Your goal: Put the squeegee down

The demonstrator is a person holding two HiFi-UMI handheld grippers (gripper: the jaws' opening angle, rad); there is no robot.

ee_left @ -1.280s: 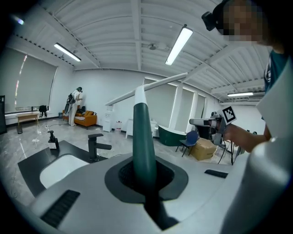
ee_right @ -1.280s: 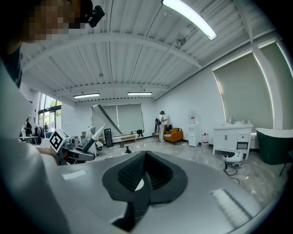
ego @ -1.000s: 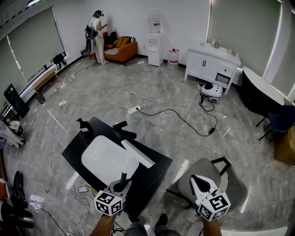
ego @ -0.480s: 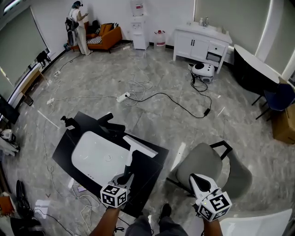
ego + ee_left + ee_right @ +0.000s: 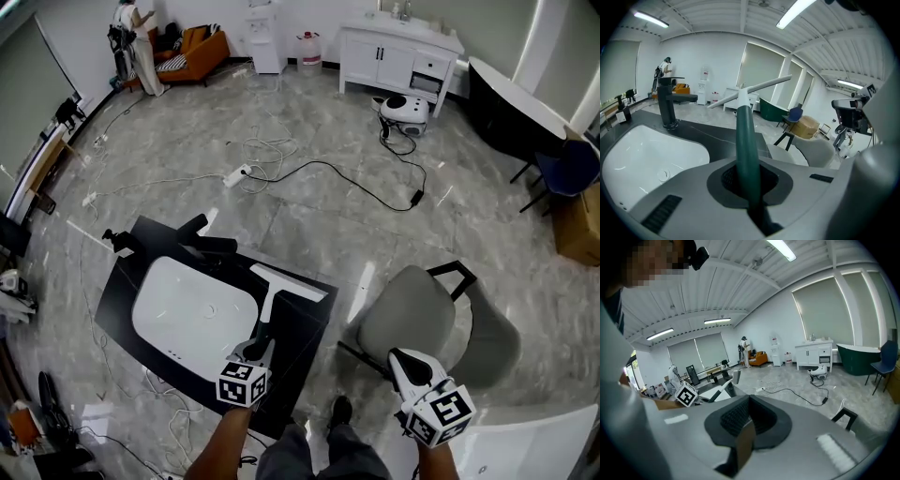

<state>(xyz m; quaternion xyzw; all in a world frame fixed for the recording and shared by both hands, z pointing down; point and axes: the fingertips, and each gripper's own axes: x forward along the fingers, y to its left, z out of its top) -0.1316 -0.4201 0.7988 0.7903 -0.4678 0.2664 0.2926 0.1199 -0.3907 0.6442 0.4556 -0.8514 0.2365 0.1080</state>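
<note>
The squeegee (image 5: 274, 298) has a dark green handle (image 5: 746, 140) and a pale blade (image 5: 754, 89). My left gripper (image 5: 257, 349) is shut on the handle and holds the blade forward over the black counter (image 5: 309, 330), just right of the white basin (image 5: 192, 314). I cannot tell whether the blade touches the counter. My right gripper (image 5: 406, 362) hangs over the grey chair (image 5: 412, 319), jaws together with nothing between them (image 5: 743, 437).
A black faucet (image 5: 208, 246) stands at the basin's far rim. Cables (image 5: 309, 173) trail over the marble floor. A white cabinet (image 5: 398, 56), a dark tub (image 5: 511, 103) and a cardboard box (image 5: 577, 220) stand further off. A person (image 5: 131, 37) stands far left.
Both grippers have come down. The squeegee has sunk with the left gripper, its blade now lower over the counter beside the basin. The left grip has not changed.
</note>
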